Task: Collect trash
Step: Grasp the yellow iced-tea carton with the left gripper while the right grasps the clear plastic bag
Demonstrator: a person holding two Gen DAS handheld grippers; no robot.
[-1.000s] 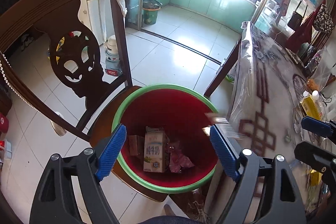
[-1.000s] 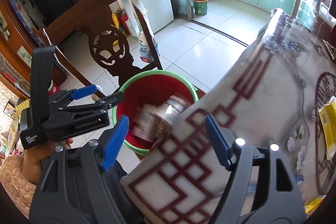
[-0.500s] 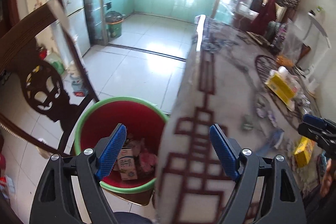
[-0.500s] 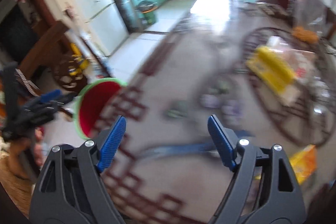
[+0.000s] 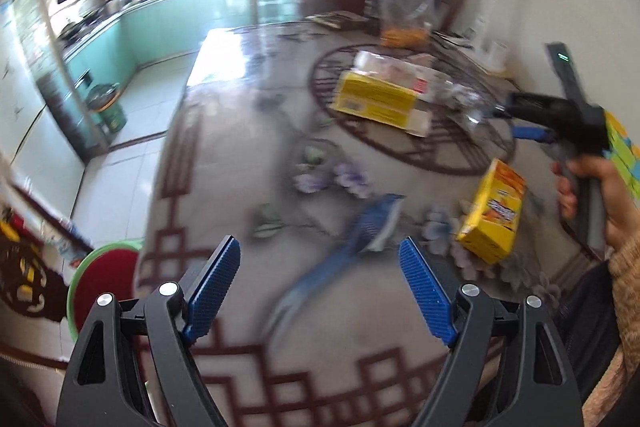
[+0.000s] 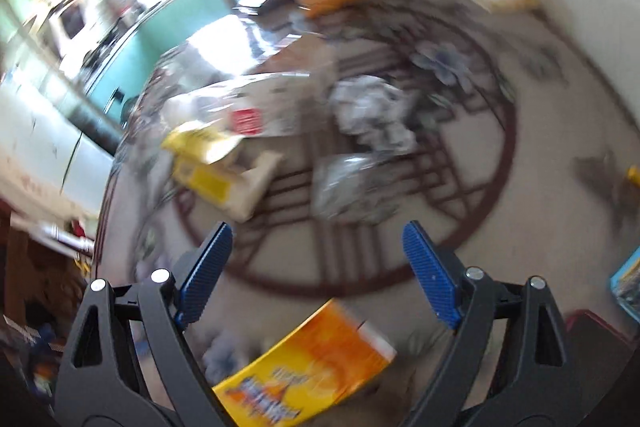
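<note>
2 wide-spread blue pads frame the left gripper (image 5: 320,279), empty above a blue wrapper (image 5: 360,239), probably plastic; approach low along it. Right view: right gripper (image 6: 318,269) gapes empty over the orange box (image 6: 304,367); the red bin (image 5: 100,283) sits left.

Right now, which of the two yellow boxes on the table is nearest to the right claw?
The small yellow-orange box, just below the open right claw. The larger yellow box lies farther away, beside the crumpled plastic near the round pattern's edge.

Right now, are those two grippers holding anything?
Left gripper: open, holding nothing.
Right gripper: open, holding nothing.
</note>
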